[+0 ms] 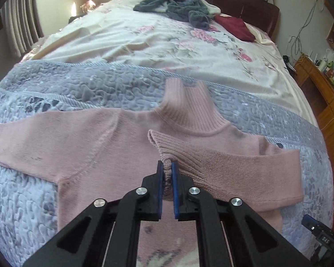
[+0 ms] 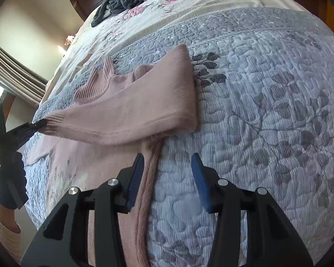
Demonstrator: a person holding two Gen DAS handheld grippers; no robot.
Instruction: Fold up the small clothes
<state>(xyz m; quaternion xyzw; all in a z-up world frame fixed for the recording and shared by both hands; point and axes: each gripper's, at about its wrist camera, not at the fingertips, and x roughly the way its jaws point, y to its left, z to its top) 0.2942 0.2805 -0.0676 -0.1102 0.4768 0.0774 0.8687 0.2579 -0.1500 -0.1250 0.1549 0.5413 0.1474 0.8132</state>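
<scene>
Left gripper clenched on the ribbed cuff of the pink sweater — sleeve folded across the chest, cuff end standing up at 12 o'clock from the pads. Right gripper released, jaws wide apart over the quilt; the sweater's side edge runs just inside its left finger, not pinched.

Only the left view shows the whole spread: turtleneck collar at 12 o'clock, other sleeve stretched out to 9 o'clock. Only the right view shows the left gripper from outside, at 9 o'clock, gripping the cuff, with a sleeved arm low at 8 o'clock. It also shows the folded sleeve's crease at 1 o'clock.

Sweater lies flat on the grey leaf-print quilt. Beyond it, a floral sheet; grey garment and dark red cloth near the headboard. Curtains at 10 o'clock, wooden cabinet at 3 o'clock in the left view.
</scene>
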